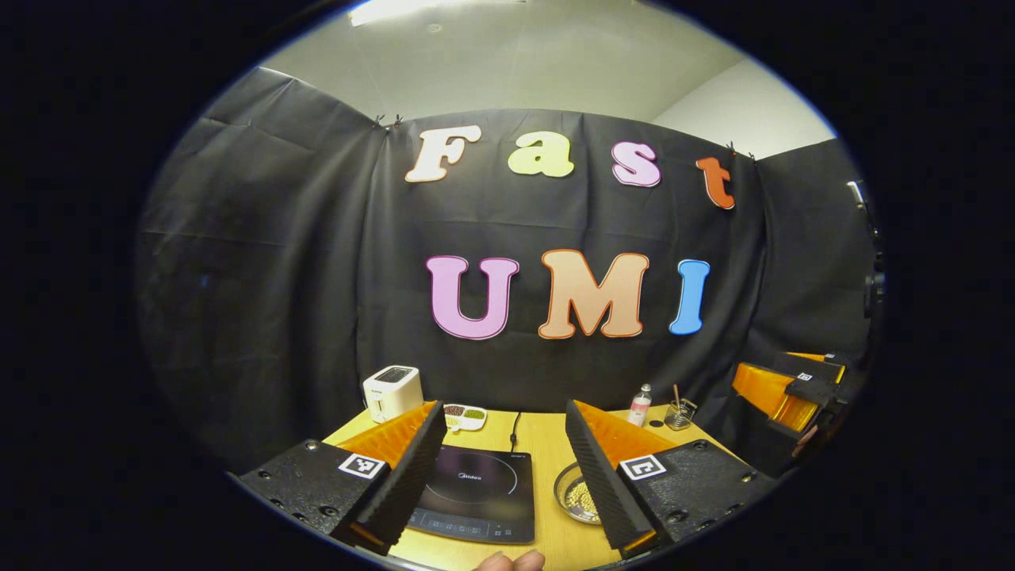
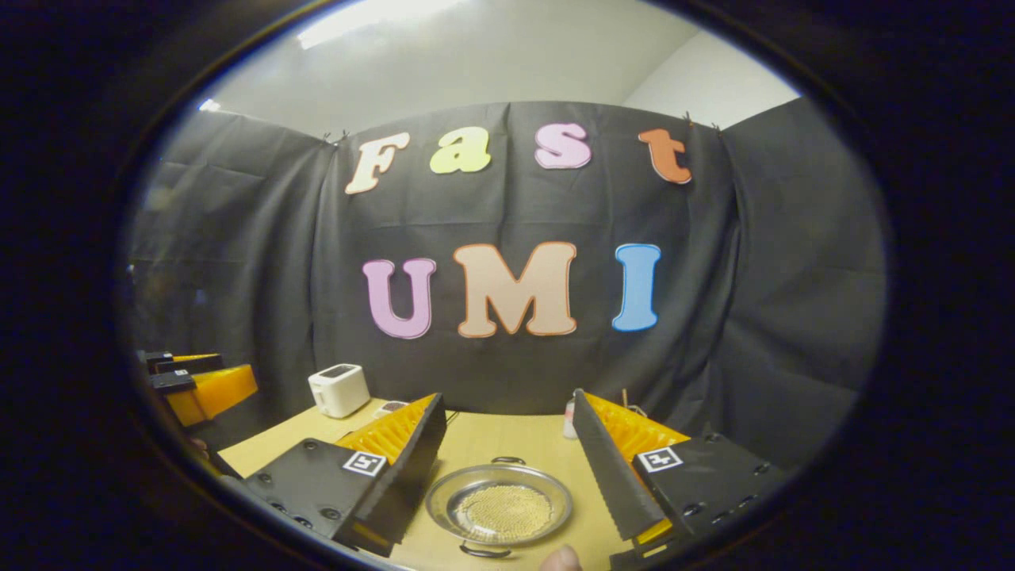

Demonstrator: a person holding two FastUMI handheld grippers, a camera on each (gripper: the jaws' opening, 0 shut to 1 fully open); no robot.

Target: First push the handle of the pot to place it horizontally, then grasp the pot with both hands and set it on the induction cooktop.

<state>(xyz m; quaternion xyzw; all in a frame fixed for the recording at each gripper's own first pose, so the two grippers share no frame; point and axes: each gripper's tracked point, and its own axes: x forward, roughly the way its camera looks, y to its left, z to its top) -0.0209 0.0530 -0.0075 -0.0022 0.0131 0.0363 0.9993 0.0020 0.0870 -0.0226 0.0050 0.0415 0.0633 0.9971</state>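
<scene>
Both claws, left point(image 1: 501, 476) and right point(image 2: 507, 472), spread wide above pot point(image 2: 498, 504) and cooktop point(image 1: 476, 492).

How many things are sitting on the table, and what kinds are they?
Pot: 1
Induction cooktop: 1
Toaster: 1
Divided snack dish: 1
Bottle: 1
Glass jar with sticks: 1
Total: 6

Dim booth, overhead ceiling light, fisheye-warped edges
</scene>
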